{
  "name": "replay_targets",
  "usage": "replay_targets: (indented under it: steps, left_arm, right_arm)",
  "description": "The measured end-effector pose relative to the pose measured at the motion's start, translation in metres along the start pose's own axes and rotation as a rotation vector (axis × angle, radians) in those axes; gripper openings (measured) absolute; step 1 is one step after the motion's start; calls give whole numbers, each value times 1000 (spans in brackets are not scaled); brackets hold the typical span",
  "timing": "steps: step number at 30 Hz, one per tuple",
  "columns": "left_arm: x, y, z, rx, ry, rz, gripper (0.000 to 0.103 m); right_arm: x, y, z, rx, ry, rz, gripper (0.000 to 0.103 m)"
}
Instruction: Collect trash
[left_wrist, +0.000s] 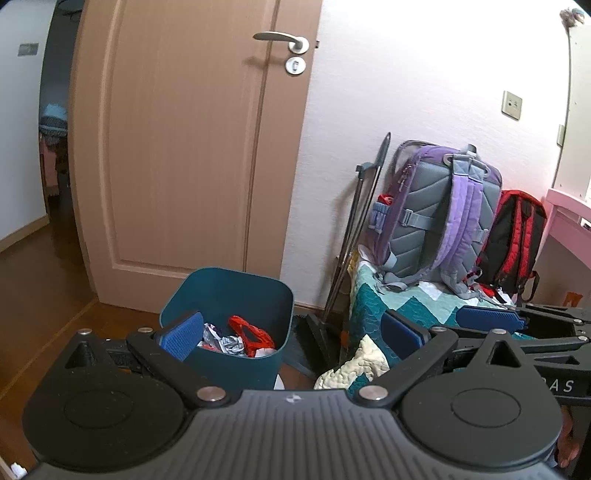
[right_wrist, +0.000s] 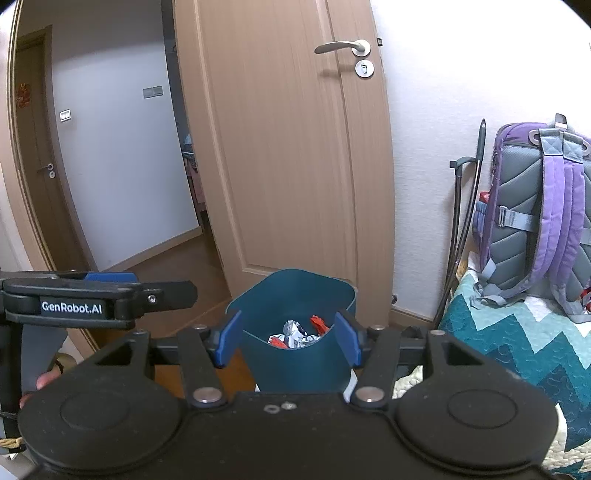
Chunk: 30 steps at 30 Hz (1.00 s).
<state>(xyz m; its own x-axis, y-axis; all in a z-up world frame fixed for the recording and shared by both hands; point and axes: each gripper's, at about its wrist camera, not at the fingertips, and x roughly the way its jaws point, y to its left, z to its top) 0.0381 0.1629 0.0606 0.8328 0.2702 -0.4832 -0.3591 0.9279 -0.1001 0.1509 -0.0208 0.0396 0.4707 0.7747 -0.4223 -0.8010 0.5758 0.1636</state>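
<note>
Wooden flooring by a tan panelled door (left_wrist: 184, 147) carries the dark teal plastic waste bin (right_wrist: 295, 354), which stands on the floor just in front of the door and already holds crumpled silver wrappers (right_wrist: 293, 332) and a red plastic scrap (left_wrist: 251, 332). Both tools hover near it with nothing held: the right gripper (right_wrist: 290, 338) has its blue-padded fingers spread, framing the bin, and the left gripper (left_wrist: 291, 328) is spread wide too. Beside the bin, a bed with a teal zigzag quilt (right_wrist: 517, 332) carries a purple and grey backpack (left_wrist: 439, 218). Collection looks well advanced; no loose trash shows.
</note>
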Motion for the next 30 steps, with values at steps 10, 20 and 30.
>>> replay_targets:
  steps: [10,20,30]
  left_arm:
    - [-9,-5,2,-14,6,-10,103]
    - [-11,-7,2,-48,25,7,103]
    - [-28,-24,3,-46,-28,-13,103]
  right_arm:
    - [-7,4,0,-1,-9,-4,55]
    - [-20,10,-1,-14,-18,-5,55]
    - [-44,9,-3,-26,-41,-20,55]
